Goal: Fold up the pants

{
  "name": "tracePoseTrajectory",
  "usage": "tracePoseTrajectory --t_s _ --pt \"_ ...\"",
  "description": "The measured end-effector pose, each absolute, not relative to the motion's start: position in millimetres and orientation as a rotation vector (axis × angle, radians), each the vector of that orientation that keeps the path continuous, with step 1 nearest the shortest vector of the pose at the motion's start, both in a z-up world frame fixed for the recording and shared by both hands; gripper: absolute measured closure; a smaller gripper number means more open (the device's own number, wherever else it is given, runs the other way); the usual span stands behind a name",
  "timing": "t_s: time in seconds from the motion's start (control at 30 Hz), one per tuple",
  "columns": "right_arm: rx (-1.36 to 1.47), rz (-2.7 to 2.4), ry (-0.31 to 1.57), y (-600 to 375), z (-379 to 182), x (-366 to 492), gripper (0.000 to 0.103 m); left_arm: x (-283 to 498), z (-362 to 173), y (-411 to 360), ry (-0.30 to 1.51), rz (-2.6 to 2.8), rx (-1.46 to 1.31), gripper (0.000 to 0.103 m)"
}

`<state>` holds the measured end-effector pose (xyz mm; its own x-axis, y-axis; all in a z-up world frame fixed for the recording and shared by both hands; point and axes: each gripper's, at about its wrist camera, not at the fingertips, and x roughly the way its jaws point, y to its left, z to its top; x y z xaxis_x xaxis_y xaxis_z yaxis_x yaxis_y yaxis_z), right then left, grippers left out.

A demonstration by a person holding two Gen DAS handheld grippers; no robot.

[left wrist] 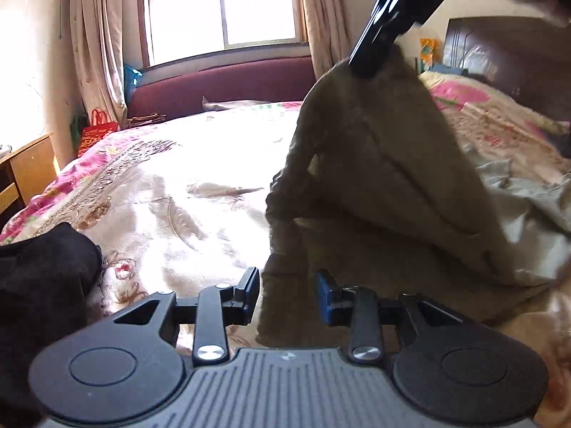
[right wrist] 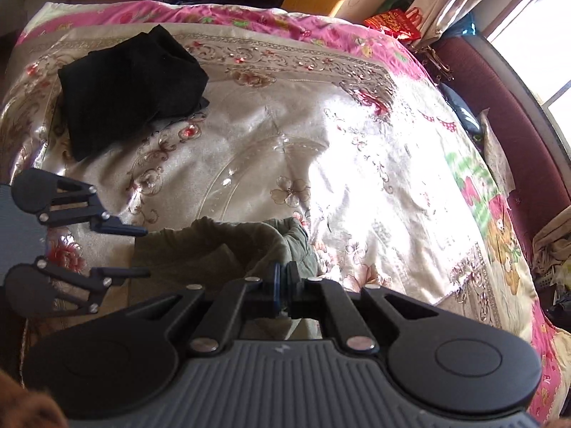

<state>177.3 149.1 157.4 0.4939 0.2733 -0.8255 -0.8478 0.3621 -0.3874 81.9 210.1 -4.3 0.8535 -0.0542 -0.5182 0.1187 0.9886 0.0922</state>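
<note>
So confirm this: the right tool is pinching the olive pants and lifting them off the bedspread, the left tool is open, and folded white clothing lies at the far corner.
One detail is wrong: the folded clothing is black, not white, as the right wrist view shows. The rest holds: the right tool is shut on the olive pants, raised above the bedspread, and the left tool is open.

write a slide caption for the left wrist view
Right tongs lift olive pants off the floral bedspread while the left tongs wait open below.
</note>
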Motion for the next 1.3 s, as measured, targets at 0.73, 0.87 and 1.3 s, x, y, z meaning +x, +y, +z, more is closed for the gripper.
tracePoseTrajectory --t_s 0.73,0.87,1.3 --pt "-0.493 0.828 0.922 125 99 168 0.081 146 -14 217 0.577 -0.057 -0.063 0.055" --pt "-0.503 0.768 0.931 135 71 171 0.076 144 -20 217 0.602 -0.063 -0.010 0.055" --pt "-0.347 0.841 1.023 105 77 170 0.097 151 -23 228 0.622 -0.083 -0.061 0.055"
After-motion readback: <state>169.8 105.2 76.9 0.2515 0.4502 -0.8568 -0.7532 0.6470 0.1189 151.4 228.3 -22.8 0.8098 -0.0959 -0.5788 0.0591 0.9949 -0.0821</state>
